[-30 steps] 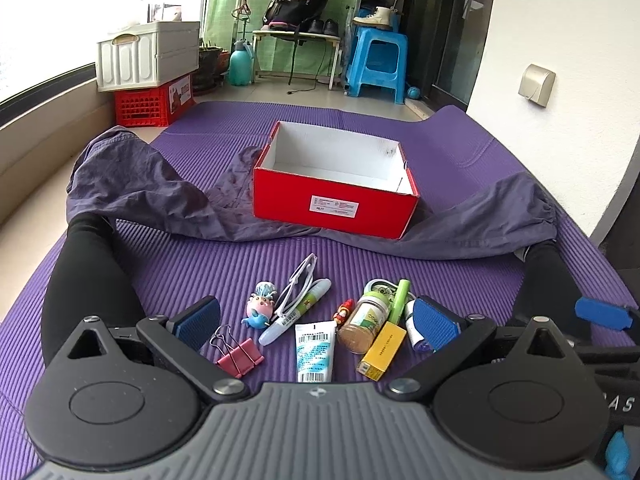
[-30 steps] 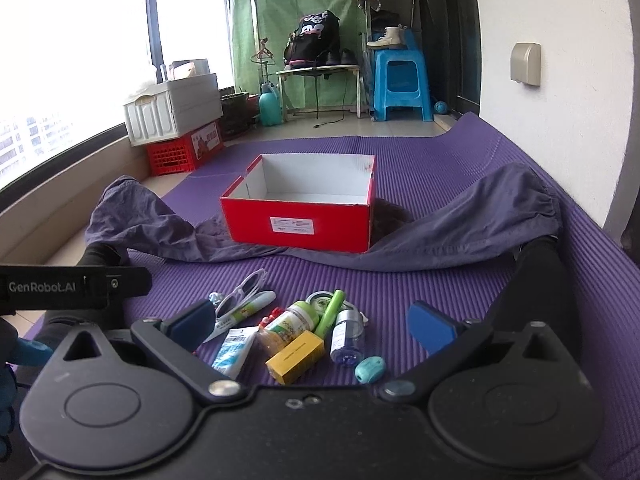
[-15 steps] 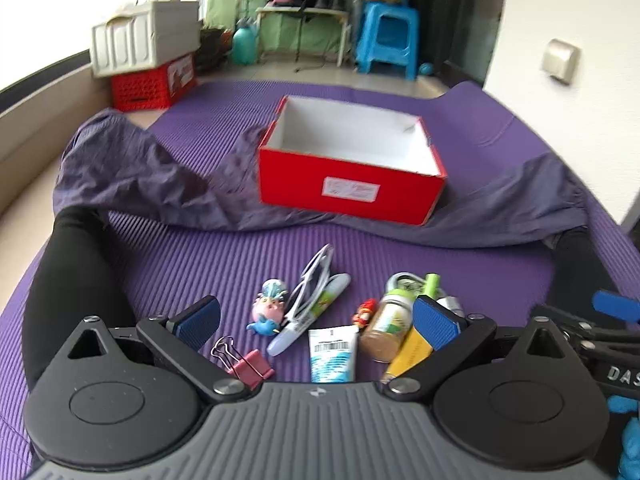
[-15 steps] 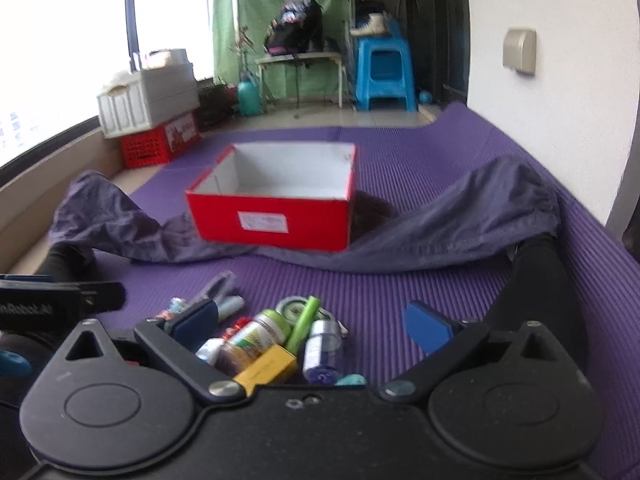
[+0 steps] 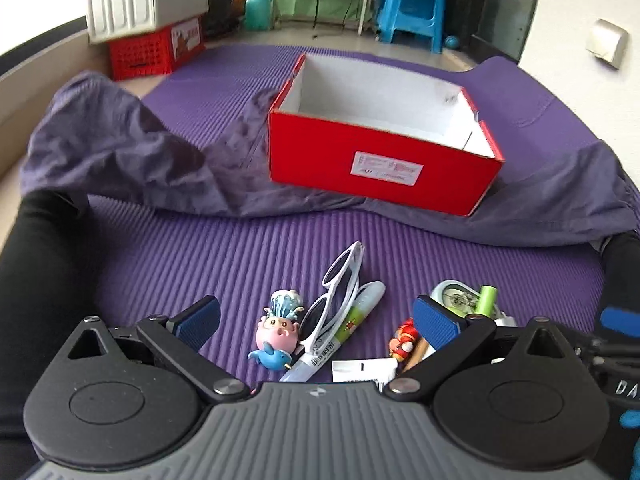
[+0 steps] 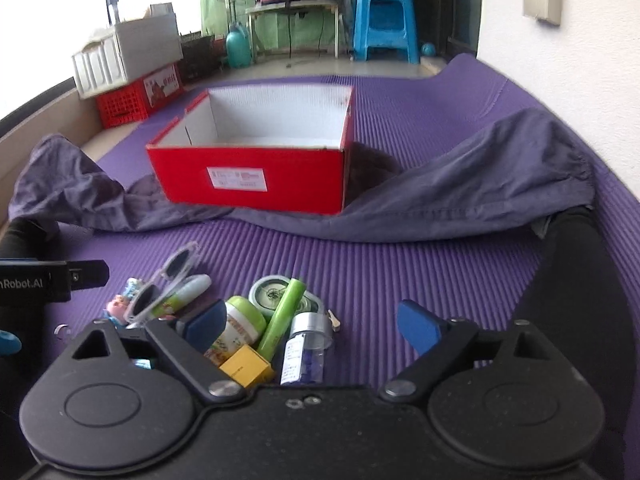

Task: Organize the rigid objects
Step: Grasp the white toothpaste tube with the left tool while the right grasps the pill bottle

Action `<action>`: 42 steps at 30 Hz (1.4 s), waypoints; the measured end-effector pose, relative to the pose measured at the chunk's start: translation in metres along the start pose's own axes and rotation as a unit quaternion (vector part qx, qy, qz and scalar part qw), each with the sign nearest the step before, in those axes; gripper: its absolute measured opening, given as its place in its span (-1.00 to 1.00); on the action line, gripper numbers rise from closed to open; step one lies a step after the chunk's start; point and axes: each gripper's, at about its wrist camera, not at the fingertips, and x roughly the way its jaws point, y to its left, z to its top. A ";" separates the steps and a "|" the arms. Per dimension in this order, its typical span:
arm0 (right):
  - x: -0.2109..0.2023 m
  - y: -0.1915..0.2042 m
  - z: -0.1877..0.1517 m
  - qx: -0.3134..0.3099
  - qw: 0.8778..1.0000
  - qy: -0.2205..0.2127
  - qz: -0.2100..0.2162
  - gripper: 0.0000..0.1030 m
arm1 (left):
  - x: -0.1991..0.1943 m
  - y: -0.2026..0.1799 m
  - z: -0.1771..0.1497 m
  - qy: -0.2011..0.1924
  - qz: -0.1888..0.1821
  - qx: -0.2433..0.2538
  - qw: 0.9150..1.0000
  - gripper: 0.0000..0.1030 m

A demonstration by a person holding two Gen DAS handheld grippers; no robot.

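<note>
A: Spread wide, the left hand-held gripper (image 5: 316, 322), blue pads either side of a pink-and-blue plastic cartoon figurine (image 5: 278, 334), white-framed plastic sunglasses (image 5: 334, 300) and a white-and-green marker pen (image 5: 348, 330); touching none

B: Closing, the right hand-held gripper (image 6: 310, 326), pads apart, nothing pinched. Between them a green-lidded jar of brown powder (image 6: 238, 328), a lime-green cylindrical tube (image 6: 282, 316), a clear vial with a silver cap (image 6: 306, 350) and a small yellow cardboard box (image 6: 246, 368)

A: All lying close together on the ribbed purple foam mat (image 5: 224, 264)

B: Beyond, an open red cardboard shoebox with white inside (image 6: 256, 178), sitting on crumpled grey-purple cloth (image 6: 480, 188), well apart from the small things
</note>
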 end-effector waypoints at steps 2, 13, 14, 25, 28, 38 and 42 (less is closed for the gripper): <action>0.012 -0.001 -0.003 0.003 1.000 0.019 0.002 0.69 | 0.012 0.000 -0.002 0.006 0.013 0.001 1.000 1.00; 0.052 -0.007 -0.013 0.015 0.997 0.080 -0.007 0.42 | 0.032 -0.030 -0.016 0.018 -0.003 0.065 0.998 1.00; 0.054 -0.007 -0.013 0.016 0.996 0.083 -0.006 0.42 | 0.033 -0.032 -0.016 0.017 0.002 0.066 0.998 1.00; 0.070 -0.012 -0.014 0.038 0.994 0.104 0.002 0.30 | 0.035 -0.037 -0.052 0.103 -0.009 0.067 0.992 0.99; 0.072 -0.009 -0.016 0.029 0.994 0.108 0.003 0.21 | 0.041 -0.039 -0.059 0.119 -0.011 0.073 0.990 0.98; 0.076 -0.003 -0.021 0.010 0.993 0.118 0.009 -0.08 | 0.056 -0.029 -0.065 0.149 -0.012 0.048 0.988 0.54; 0.075 -0.003 -0.021 0.007 0.993 0.114 0.011 -0.15 | 0.053 -0.031 -0.065 0.145 -0.012 0.056 0.988 0.34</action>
